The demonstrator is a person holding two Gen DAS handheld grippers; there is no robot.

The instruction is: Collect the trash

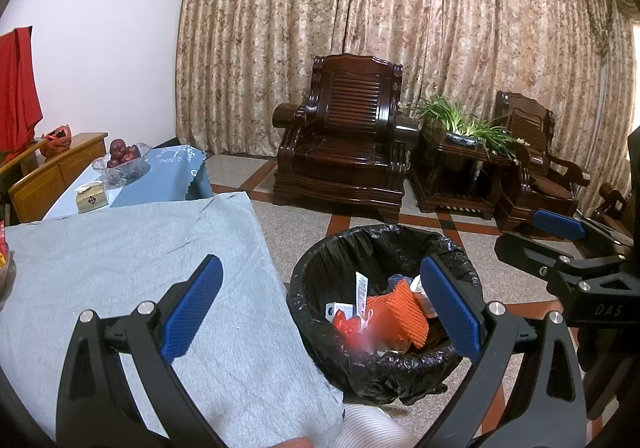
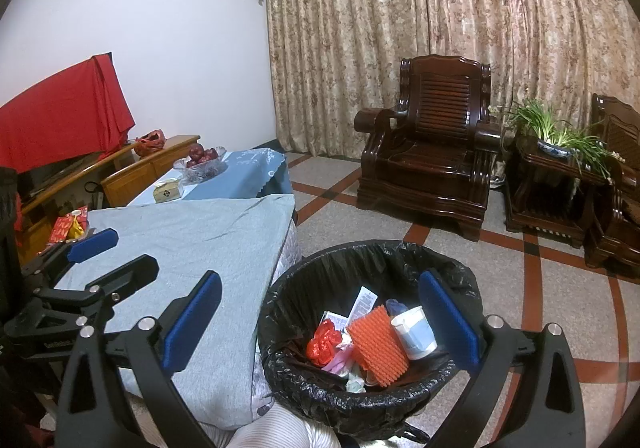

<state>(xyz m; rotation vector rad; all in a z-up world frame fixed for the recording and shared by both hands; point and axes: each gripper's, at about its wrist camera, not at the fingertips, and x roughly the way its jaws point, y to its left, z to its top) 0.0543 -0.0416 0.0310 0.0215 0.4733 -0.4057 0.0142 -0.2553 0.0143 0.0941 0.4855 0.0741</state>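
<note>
A black-lined trash bin [image 1: 320, 260] [image 2: 288, 288] stands on the floor beside a grey-clothed table [image 1: 140, 248] [image 2: 192, 232]. Inside lie an orange foam net [image 2: 378, 344] [image 1: 400, 312], a red plastic bag [image 2: 324, 342], a paper cup [image 2: 414, 332], a white strip [image 2: 362, 302] and a small box [image 2: 336, 318]. My left gripper [image 1: 320, 308] hovers open over the bin's table-side rim, holding nothing. My right gripper [image 2: 320, 320] is open above the bin, also holding nothing. Each gripper shows in the other's view: the right gripper [image 1: 532, 236], the left gripper [image 2: 132, 250]. A blurred red-pink patch [image 1: 362, 340] shows inside the bin.
Red snack packets [image 2: 68, 228] lie at the table's far left edge. Behind is a blue-clothed table with a fruit bowl [image 1: 124, 160] and tissue box [image 1: 92, 198]. A dark wooden armchair [image 1: 344, 136] and a plant stand [image 1: 460, 128] line the curtain. Striped fabric [image 2: 272, 428] sits below the bin.
</note>
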